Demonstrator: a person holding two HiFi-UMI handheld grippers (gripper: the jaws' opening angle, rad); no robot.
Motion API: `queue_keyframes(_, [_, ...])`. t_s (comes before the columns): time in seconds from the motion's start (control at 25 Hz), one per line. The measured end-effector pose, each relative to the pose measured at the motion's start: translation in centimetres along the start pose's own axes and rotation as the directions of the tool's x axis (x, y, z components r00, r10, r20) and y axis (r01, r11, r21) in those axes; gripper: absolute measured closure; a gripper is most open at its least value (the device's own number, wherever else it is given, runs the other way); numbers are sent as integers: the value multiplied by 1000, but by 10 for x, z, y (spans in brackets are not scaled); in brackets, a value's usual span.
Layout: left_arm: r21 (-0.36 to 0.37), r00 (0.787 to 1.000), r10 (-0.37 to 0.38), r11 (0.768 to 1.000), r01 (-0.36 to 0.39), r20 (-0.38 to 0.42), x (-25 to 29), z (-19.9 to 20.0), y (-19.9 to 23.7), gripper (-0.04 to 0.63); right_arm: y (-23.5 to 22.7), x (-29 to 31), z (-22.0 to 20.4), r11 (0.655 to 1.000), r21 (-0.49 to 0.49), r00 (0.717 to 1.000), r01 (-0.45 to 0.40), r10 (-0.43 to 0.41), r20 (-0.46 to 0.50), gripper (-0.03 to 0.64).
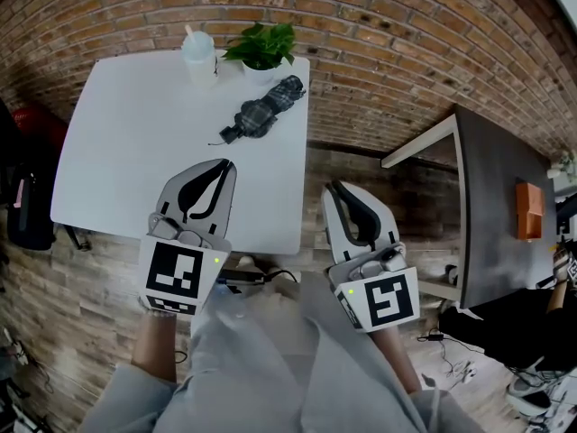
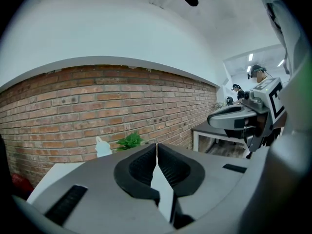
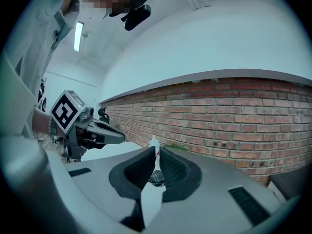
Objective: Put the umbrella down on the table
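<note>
The folded dark plaid umbrella lies on the white table near its far right corner, with its strap trailing toward the near side. No gripper touches it. My left gripper hovers over the table's near right part, shut and empty, its tips meeting. My right gripper is past the table's right edge over the floor, also shut with nothing held. In the right gripper view a bit of the umbrella shows far off through the hollow below the tips.
A potted green plant and a white lidded cup stand at the table's far edge by the brick wall. A dark table with an orange box stands to the right. Cables lie on the wooden floor.
</note>
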State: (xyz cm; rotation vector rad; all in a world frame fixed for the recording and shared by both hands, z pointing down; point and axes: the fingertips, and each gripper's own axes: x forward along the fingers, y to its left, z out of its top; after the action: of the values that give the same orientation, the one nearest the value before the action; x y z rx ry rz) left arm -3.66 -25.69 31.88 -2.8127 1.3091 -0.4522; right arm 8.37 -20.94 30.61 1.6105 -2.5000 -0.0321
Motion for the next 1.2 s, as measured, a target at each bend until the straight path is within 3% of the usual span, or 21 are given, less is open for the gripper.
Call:
queue_keyframes(0.16, [27,1000,-5,1000,5,-8,3,-2,-3,568,0,2,-1,1000,-3,1000,-2,2,-3,560])
queue_keyframes(1.2, [-31,998,-55,998,54,-30,10,-11,-2,568,6,13,-7,1000,-10,999,-9,8,-33,560])
